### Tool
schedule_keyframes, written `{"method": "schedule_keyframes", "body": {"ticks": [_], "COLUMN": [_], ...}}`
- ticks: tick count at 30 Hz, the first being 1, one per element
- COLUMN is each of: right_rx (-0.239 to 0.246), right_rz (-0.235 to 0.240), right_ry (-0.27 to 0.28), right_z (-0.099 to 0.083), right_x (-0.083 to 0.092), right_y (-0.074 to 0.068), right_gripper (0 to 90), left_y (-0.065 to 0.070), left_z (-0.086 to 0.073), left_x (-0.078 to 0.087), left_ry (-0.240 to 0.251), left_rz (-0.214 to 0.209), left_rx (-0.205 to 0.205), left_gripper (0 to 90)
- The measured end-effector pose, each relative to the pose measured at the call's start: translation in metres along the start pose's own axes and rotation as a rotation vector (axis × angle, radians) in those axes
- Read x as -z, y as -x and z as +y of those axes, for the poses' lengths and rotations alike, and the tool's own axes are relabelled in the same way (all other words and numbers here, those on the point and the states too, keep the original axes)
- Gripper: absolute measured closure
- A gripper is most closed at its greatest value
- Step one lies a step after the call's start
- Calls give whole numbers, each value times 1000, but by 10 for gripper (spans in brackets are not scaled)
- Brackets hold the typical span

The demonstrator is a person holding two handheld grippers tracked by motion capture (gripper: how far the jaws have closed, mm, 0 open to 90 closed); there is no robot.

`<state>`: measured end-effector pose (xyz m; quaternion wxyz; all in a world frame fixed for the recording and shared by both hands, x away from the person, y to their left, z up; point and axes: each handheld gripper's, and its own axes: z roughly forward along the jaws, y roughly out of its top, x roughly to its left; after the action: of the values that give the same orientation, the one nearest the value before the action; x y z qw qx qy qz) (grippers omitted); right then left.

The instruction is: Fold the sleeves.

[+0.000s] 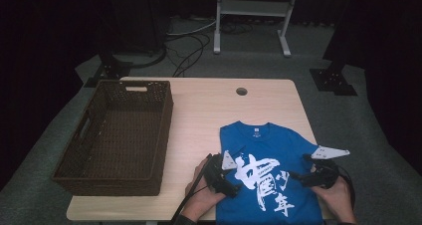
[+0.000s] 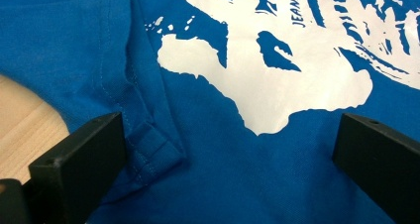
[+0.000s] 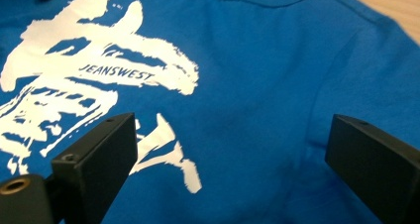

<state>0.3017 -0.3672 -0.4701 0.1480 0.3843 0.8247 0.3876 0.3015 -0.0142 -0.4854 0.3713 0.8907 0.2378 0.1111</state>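
The blue T-shirt (image 1: 268, 175) lies flat, print side up, at the near right part of the worktop (image 1: 209, 110), collar toward the far edge and hem running off the near edge, so its long axis runs far-to-near. My left gripper (image 1: 234, 177) sits at the shirt's left side, fingers (image 2: 79, 154) wide apart, cloth below them and nothing held; the folded-in left sleeve (image 2: 143, 130) lies just beside the left-hand finger in the left gripper view. My right gripper (image 1: 298, 176) sits at the shirt's right side, its fingers (image 3: 94, 154) likewise spread with nothing gripped. Each hand is nearest its own side. The brown wicker basket (image 1: 159, 110) stands at the left edge of the worktop, well apart from the shirt, with nothing in it
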Motion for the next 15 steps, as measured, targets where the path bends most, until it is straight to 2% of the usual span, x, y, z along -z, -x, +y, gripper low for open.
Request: {"method": "schedule_keyframes", "body": {"ticks": [12,15], "right_rx": [2,-8], "right_rz": [-9,-23], "right_ry": [21,26], "right_z": [8,10], "right_x": [0,0], "right_y": [14,19], "right_gripper": [71,82], "left_y": [0,0], "left_z": [0,0], "left_x": [0,0], "left_ry": [1,1], "left_rz": [1,1], "left_rx": [1,1], "left_gripper": [4,5]}}
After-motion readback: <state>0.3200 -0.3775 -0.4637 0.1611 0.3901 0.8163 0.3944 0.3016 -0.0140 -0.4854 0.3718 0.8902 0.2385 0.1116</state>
